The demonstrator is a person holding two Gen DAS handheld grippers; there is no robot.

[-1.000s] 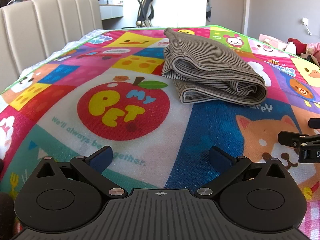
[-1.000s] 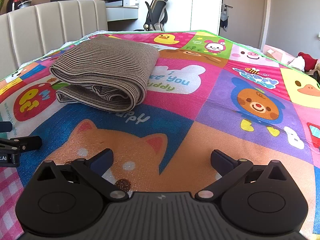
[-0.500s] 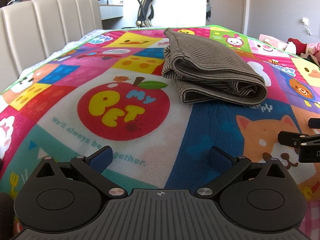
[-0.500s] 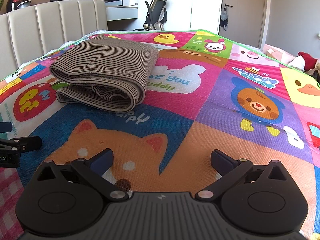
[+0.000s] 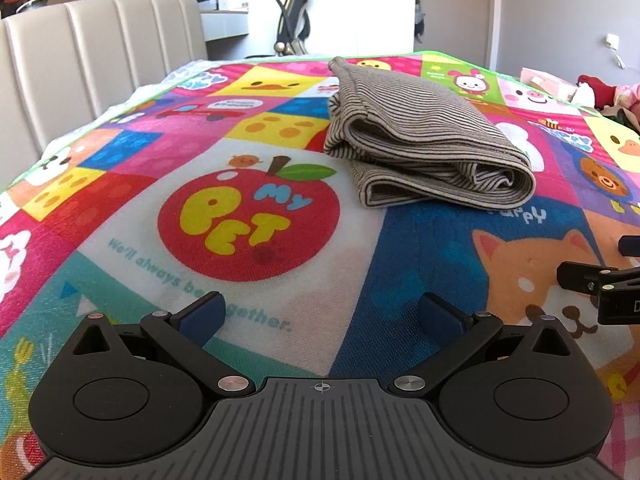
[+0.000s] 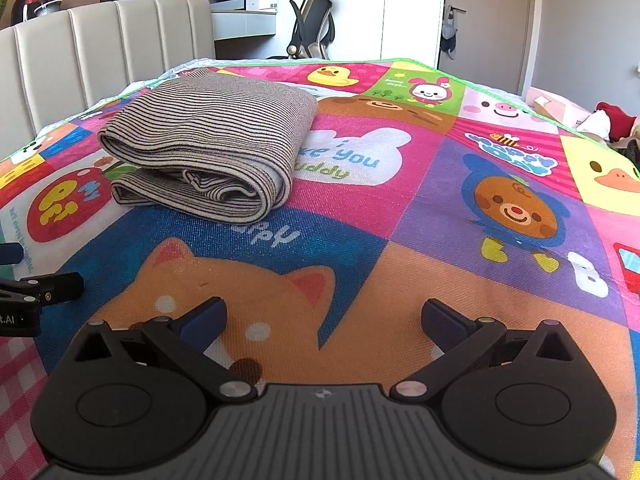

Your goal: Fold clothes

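Observation:
A brown and white striped garment [image 5: 424, 136] lies folded into a thick bundle on the colourful cartoon play mat [image 5: 248, 276]. In the right wrist view the same garment [image 6: 212, 152] sits ahead and to the left. My left gripper [image 5: 322, 316] hovers low over the mat, well short of the garment, open with nothing between its blue pads. My right gripper [image 6: 324, 318] is open too, above the orange dog picture, empty. Each gripper's side shows at the edge of the other's view: the right one [image 5: 600, 288], the left one [image 6: 36, 292].
A beige padded headboard [image 5: 92, 64] runs along the left. Behind the mat stand an office chair [image 6: 314, 24], a desk and white wardrobe doors. Red and pink items [image 5: 600, 88] lie at the far right edge. A pink checked cloth [image 6: 16, 376] shows near the front.

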